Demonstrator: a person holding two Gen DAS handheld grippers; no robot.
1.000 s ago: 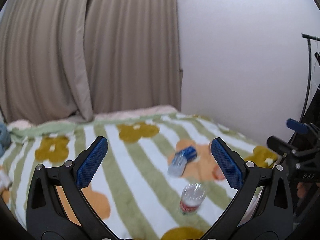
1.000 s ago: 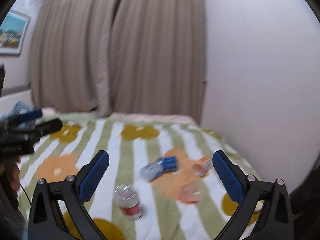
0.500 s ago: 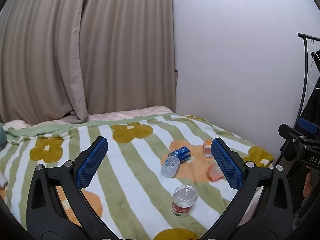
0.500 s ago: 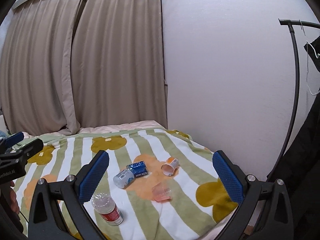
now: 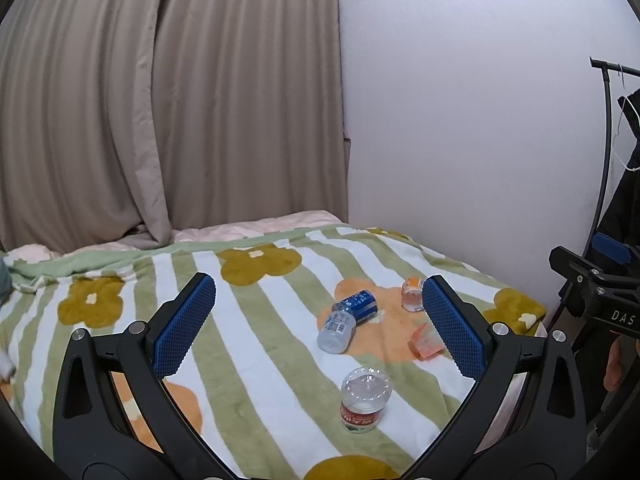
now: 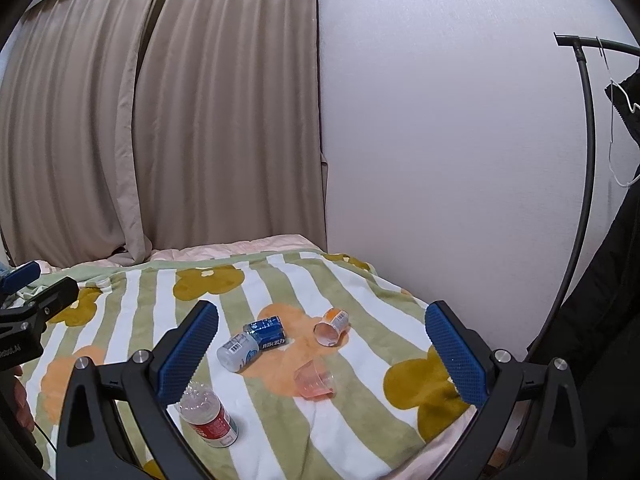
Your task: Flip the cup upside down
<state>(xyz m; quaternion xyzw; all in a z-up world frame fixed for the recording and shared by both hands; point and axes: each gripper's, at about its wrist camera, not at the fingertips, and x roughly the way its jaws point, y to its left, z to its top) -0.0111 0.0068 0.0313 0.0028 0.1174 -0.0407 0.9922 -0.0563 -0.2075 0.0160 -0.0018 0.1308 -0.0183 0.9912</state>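
Lying on its side on the orange flower patch of the striped blanket [image 6: 132,320], the pink translucent cup [image 6: 315,381] sits a little below the middle of the right wrist view, its mouth turned toward the lower right of the frame. In the left wrist view the same cup [image 5: 425,343] shows at right of centre, partly hidden behind the blue pad of one finger. Both tools hang above the bed, well apart from everything on it: the right gripper [image 6: 320,354] has its fingers spread wide with nothing between them, and the left gripper [image 5: 318,326] is likewise wide open and empty.

Near the cup lie a small orange-and-white container [image 6: 332,326] on its side, a blue can [image 6: 267,333] touching a white bottle [image 6: 238,351], and a clear bottle with a red label [image 6: 208,416] toward the lower left.

The cup looks like thin plastic, so I judge it very light, smooth and easily squashed; a hard squeeze would likely buckle the wall or shoot it out of the pads. The soft blanket gives under it, so a nudge may roll it. Best hold seems to be across the side wall near the stiffer base or rim, fingers on opposite sides, closed gently, then turned so the mouth faces down
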